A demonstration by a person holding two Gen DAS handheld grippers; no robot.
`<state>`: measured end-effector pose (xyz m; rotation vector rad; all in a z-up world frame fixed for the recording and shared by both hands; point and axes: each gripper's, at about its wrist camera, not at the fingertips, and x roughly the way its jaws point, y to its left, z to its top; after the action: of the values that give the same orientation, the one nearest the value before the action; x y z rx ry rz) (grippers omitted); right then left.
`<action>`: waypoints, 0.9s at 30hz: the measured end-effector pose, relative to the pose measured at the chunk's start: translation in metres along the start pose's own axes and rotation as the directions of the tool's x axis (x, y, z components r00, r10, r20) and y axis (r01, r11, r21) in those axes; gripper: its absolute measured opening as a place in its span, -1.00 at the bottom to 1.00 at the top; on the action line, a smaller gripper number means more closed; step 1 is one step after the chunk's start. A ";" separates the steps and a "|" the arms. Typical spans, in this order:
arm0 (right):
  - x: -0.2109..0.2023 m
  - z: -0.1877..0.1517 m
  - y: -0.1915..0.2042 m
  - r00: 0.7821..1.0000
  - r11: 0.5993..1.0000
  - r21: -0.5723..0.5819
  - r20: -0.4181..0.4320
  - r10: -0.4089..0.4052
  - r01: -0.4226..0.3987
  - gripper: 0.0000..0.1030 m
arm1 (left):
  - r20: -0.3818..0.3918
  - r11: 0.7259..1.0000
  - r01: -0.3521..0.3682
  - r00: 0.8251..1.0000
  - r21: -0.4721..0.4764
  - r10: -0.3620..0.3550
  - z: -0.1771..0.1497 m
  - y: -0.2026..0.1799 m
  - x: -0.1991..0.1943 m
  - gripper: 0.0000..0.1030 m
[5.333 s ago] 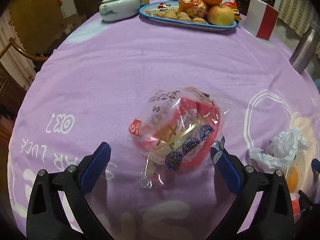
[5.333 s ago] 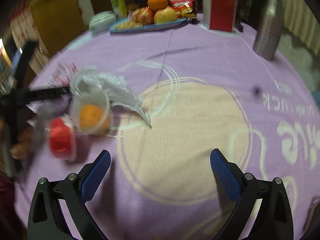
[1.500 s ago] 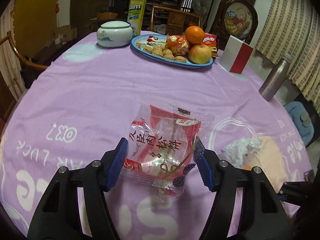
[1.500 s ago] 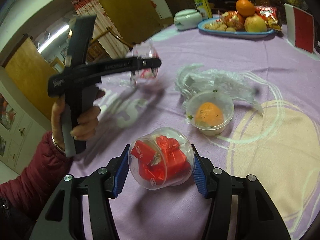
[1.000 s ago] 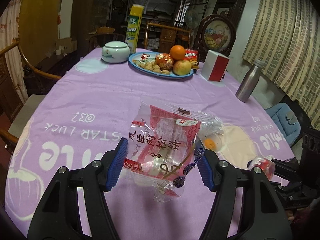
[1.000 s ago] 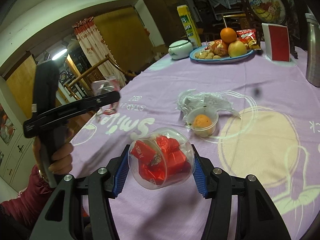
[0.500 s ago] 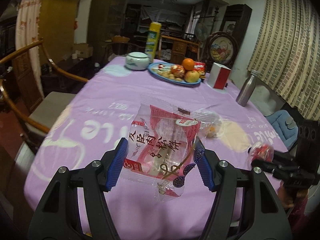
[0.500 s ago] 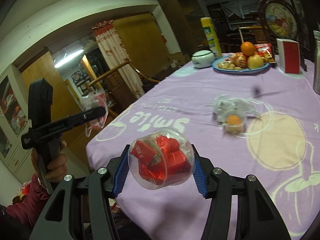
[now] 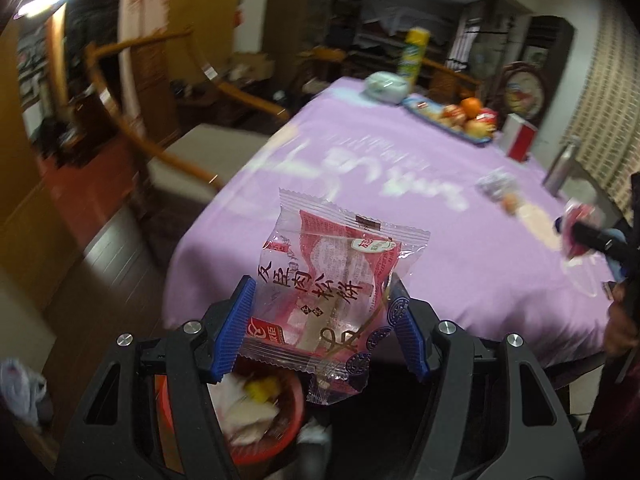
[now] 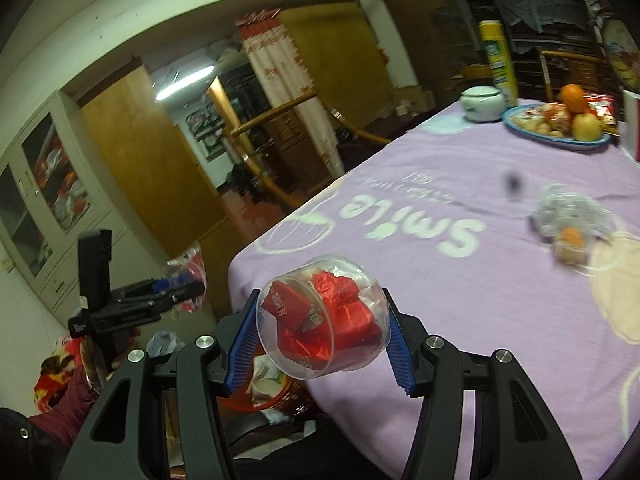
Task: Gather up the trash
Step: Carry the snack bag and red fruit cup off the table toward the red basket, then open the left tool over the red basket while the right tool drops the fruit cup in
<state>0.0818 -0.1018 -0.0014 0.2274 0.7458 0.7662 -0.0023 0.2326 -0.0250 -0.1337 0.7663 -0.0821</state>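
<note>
My left gripper [image 9: 322,328] clamps the snack wrapper [image 9: 336,280] above the red bin [image 9: 260,420] beside the purple table [image 9: 400,184]. My right gripper [image 10: 320,340] grips the clear cup [image 10: 324,320] of red wrappers. Only the right view shows 1 cabinet [image 10: 40,208]; only the left shows the steel bottle [image 9: 562,166].

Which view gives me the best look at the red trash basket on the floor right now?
The left wrist view. The red trash basket sits just below the left claw, its rim and the rubbish inside visible between the fingers. The right wrist view shows only a strip of its rim behind the right claw holding the clear cup.
</note>
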 end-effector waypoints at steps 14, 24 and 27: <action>0.105 -0.007 0.095 0.969 0.989 -0.102 -0.234 0.079 -0.105 0.09 | -0.208 0.983 -0.168 0.967 -0.076 0.149 -0.083 0.092 0.060 0.80; 0.171 -0.034 0.139 0.912 0.975 -0.145 -0.398 0.101 -0.171 0.09 | -0.150 0.959 -0.249 0.962 -0.137 0.228 -0.081 0.124 0.038 0.86; 0.193 -0.043 0.150 0.886 0.970 -0.154 -0.452 0.101 -0.189 0.09 | -0.142 0.940 -0.304 0.949 -0.158 0.283 -0.083 0.141 0.031 0.87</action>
<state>0.0639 0.1366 -0.0677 -0.0755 1.0855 1.0470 -0.0346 0.3609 -0.1266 -0.1838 0.9041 0.2663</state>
